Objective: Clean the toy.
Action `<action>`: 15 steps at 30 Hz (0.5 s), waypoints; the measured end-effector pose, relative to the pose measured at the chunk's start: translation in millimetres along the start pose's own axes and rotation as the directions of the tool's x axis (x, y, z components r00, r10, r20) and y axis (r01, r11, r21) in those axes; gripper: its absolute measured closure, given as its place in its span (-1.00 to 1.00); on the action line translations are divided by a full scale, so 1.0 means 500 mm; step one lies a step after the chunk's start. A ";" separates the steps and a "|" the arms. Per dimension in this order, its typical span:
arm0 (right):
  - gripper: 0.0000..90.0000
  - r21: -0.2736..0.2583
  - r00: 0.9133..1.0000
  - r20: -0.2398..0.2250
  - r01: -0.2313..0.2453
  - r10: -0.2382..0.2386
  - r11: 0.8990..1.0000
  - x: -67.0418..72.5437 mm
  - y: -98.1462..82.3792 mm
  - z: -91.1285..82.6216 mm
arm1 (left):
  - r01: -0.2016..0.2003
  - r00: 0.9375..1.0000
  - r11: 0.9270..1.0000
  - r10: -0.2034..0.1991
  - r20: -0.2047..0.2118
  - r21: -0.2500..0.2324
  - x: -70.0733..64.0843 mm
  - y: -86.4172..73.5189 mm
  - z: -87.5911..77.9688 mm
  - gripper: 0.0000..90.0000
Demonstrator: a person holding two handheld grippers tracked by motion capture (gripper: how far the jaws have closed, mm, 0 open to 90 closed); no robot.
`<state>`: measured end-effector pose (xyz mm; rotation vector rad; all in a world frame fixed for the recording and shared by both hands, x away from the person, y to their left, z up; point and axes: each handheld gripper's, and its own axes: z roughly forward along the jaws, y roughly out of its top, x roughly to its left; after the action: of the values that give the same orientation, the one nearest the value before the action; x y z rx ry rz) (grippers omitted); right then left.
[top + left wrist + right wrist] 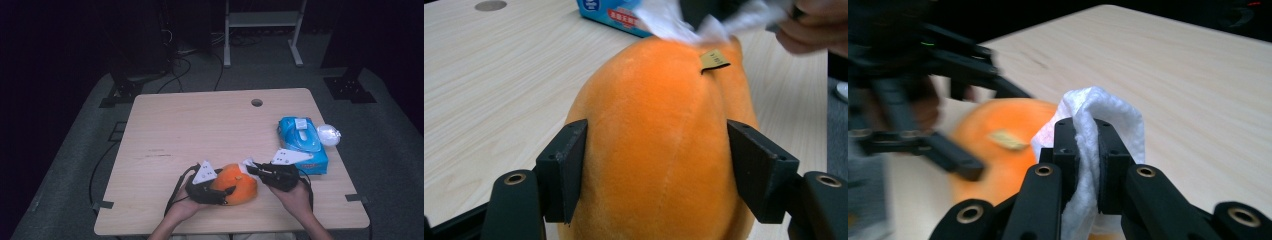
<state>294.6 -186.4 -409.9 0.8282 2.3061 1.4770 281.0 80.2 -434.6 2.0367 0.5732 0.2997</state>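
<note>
An orange plush toy [239,185] lies near the table's front edge. My left gripper [222,194] is shut on it, and the left gripper view shows a black pad pressing each side of the plush [659,150]. A small tan tag [714,61] sits on its top. My right gripper [252,169] is shut on a crumpled white tissue [1108,112], with the jaws tight together in the right gripper view. The tissue [674,22] rests against the far top of the plush, by the tag. In the right gripper view the plush [998,150] lies behind the tissue.
A blue tissue pack [302,144] lies at the right of the wooden table [200,130], with a white round object [328,134] beside it at the edge. A cable hole [257,102] is near the back edge. The person's right hand [814,30] is behind the plush.
</note>
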 end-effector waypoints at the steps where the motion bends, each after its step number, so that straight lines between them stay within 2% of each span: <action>1: 0.81 -0.005 1.000 -0.012 -0.018 0.018 1.000 -0.001 -0.002 -0.001 | 0.000 1.000 1.000 0.000 0.001 0.001 0.000 -0.001 0.000 -0.32; 2: 0.81 -0.017 0.999 -0.027 -0.038 0.038 0.999 0.000 -0.003 0.000 | -0.005 1.000 1.000 0.005 0.003 0.003 0.000 -0.001 0.000 -0.32; 4: 0.80 -0.032 0.999 -0.045 -0.008 0.006 0.999 0.015 0.004 0.000 | -0.007 1.000 1.000 0.007 0.012 0.001 0.000 -0.001 -0.002 -0.33; 6: 0.80 -0.036 0.998 -0.062 0.004 -0.006 0.999 0.024 0.010 0.003 | 0.011 0.999 1.000 -0.011 0.031 -0.010 0.004 0.000 -0.004 -0.44; 9: 0.81 -0.020 0.998 -0.068 -0.009 0.008 1.000 0.017 0.001 0.010 | 0.082 0.996 0.997 -0.081 0.025 -0.012 0.016 0.007 -0.001 -0.78; 10: 0.80 -0.015 0.998 -0.059 -0.011 0.010 1.000 0.014 -0.002 0.009 | 0.101 0.994 0.995 -0.100 0.031 -0.006 0.019 0.005 0.004 -0.81; 11: 0.80 -0.018 0.998 -0.058 -0.017 0.016 1.000 0.011 -0.002 0.008 | 0.099 0.994 0.995 -0.099 0.036 -0.002 0.020 0.002 0.010 -0.78; 12: 0.80 -0.020 0.998 -0.060 -0.023 0.021 1.000 0.010 0.000 0.007 | 0.082 0.996 0.997 -0.082 0.018 -0.010 0.015 0.000 0.013 -0.65; 13: 0.80 -0.023 0.999 -0.051 -0.017 0.015 1.000 0.012 0.002 0.006 | 0.041 0.999 0.999 -0.041 -0.015 -0.019 0.009 0.003 0.011 -0.46; 14: 0.80 -0.031 0.999 -0.046 -0.013 0.012 0.999 0.015 0.006 0.004 | -0.014 0.998 0.999 0.012 -0.060 -0.037 0.001 0.009 0.007 -0.31; 15: 0.80 -0.046 0.999 -0.051 -0.015 0.012 0.999 0.016 0.010 0.002 | -0.054 0.994 0.997 0.048 -0.103 -0.053 -0.009 0.016 0.005 -0.21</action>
<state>290.2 -179.1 -405.3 0.8045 2.2969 1.5684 280.4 72.6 -428.7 1.9926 0.5692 0.4474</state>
